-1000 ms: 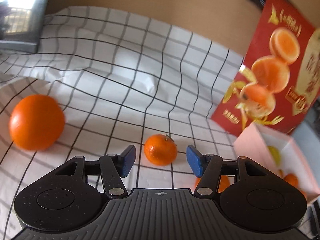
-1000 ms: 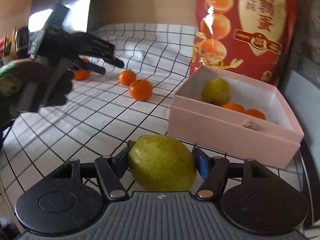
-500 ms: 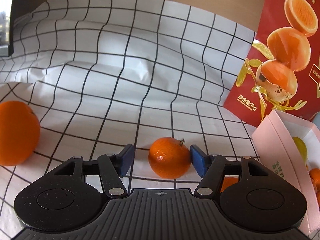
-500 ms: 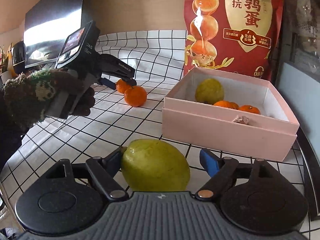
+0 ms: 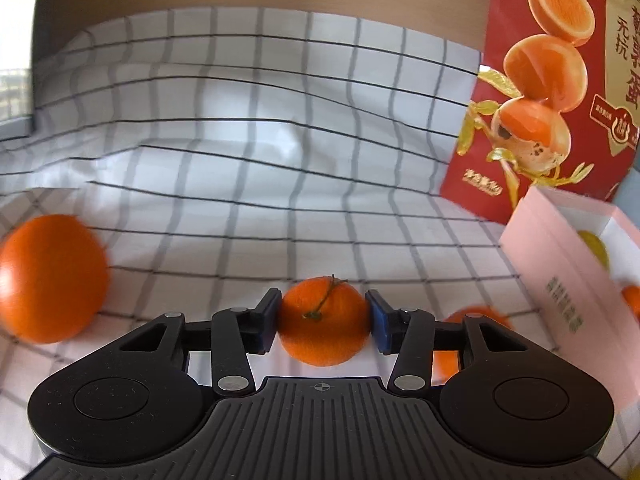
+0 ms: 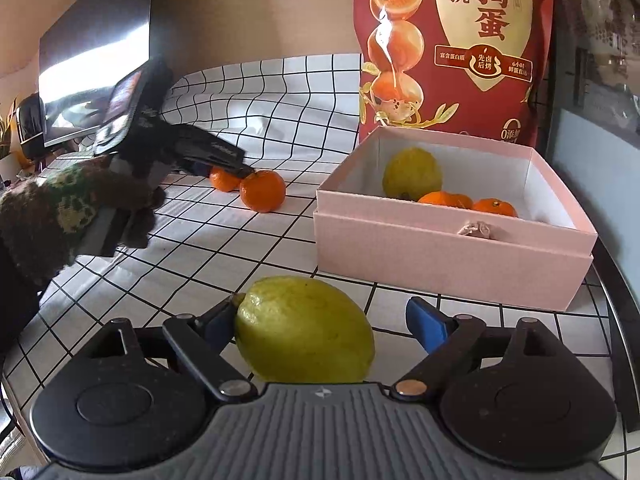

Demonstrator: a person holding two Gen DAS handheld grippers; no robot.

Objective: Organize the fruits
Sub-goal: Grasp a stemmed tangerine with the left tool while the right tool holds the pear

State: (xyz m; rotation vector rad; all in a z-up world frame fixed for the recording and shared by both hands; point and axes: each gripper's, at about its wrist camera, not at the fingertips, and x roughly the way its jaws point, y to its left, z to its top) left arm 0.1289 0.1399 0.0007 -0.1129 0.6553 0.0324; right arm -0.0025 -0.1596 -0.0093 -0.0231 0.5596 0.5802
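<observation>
My left gripper point(image 5: 323, 322) is shut on a small mandarin point(image 5: 323, 320) on the checked cloth. A large orange point(image 5: 50, 278) lies to its left and another mandarin point(image 5: 460, 344) sits behind the right finger. My right gripper point(image 6: 320, 324) is open around a yellow-green lemon point(image 6: 304, 330); the left pad touches it and the right pad stands apart. The pink box point(image 6: 452, 256) ahead holds a lemon point(image 6: 412, 174) and two mandarins point(image 6: 468, 202). The left gripper point(image 6: 224, 160) also shows in the right wrist view, by two mandarins point(image 6: 262, 191).
A tall red snack bag point(image 6: 452, 48) stands behind the box, also in the left wrist view point(image 5: 556, 80). The box point(image 5: 568, 280) is at the left gripper's right. A dark screen point(image 6: 96, 64) stands at the back left. The table edge runs along the right.
My left gripper has moved forward and shut on the small mandarin. My right gripper has opened: the right pad has come away from the lemon.
</observation>
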